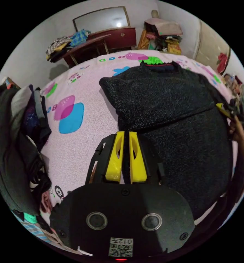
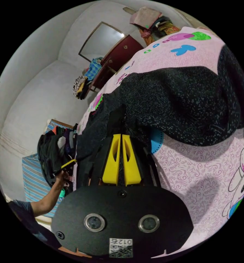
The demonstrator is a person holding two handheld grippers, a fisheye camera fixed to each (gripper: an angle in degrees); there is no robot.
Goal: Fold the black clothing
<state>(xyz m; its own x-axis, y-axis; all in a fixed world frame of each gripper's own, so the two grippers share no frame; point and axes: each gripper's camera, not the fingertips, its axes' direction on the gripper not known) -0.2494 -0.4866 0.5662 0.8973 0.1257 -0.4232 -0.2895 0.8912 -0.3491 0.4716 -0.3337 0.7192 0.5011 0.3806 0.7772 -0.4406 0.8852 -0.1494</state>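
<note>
1. Closest to the lens in the left gripper view: left gripper [image 1: 126,133], yellow jaws nearly together with a fold of the black clothing [image 1: 171,109] pinched between the tips.
2. Spread flat over the pink patterned bedsheet [image 1: 81,148], garment running from 12 o'clock to 4 o'clock of that gripper, collar at the far end.
3. Seen in the right gripper view: right gripper [image 2: 121,135], jaws narrow and clamped on a raised edge of the same clothing, bulk of it draped from 12 to 2 o'clock.
4. At 9 o'clock in the left gripper view, a heap of dark clothes [image 1: 20,142]; at 11 o'clock, a red-brown dresser [image 1: 111,41] with mirror [image 1: 102,17] and piled laundry.
5. Bedsheet lettering too small to make out; label on each gripper body left unread.
</note>
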